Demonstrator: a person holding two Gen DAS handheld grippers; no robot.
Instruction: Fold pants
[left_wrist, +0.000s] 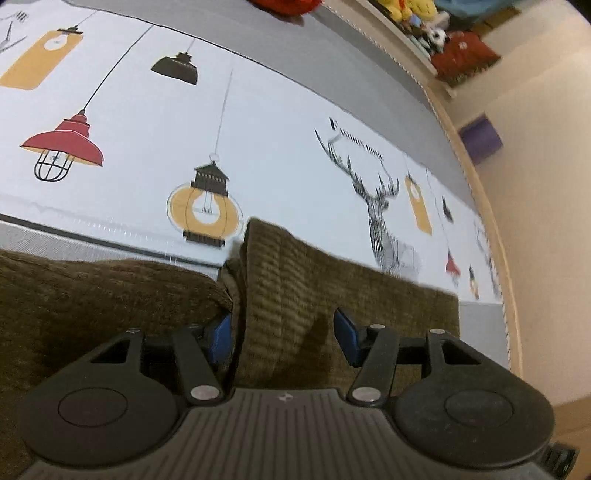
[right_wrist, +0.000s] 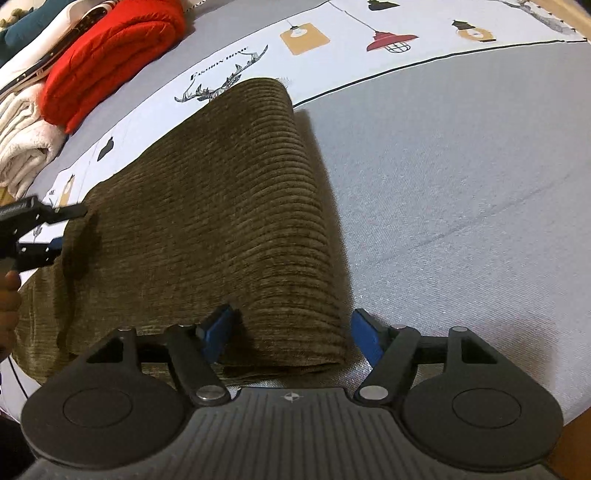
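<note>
Looking down both wrist cams, the brown corduroy pants (right_wrist: 229, 206) lie on a bed sheet (right_wrist: 461, 184) printed with lamps and a deer, their near edge cut off behind the tong bodies. Left tongs (left_wrist: 282, 338) stand open over a raised fold, pads not pressing it. Right tongs (right_wrist: 291, 334) also gape, straddling the folded edge. Two tongs, one pair of pants. A red folded garment (right_wrist: 110, 59) and a white one (right_wrist: 22, 147) sit well apart. Left view's blurry.

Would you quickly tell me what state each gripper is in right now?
Left gripper: open, jaws straddling a fold of the brown pants, not pinching.
Right gripper: open, jaws either side of the pants' folded edge.
</note>
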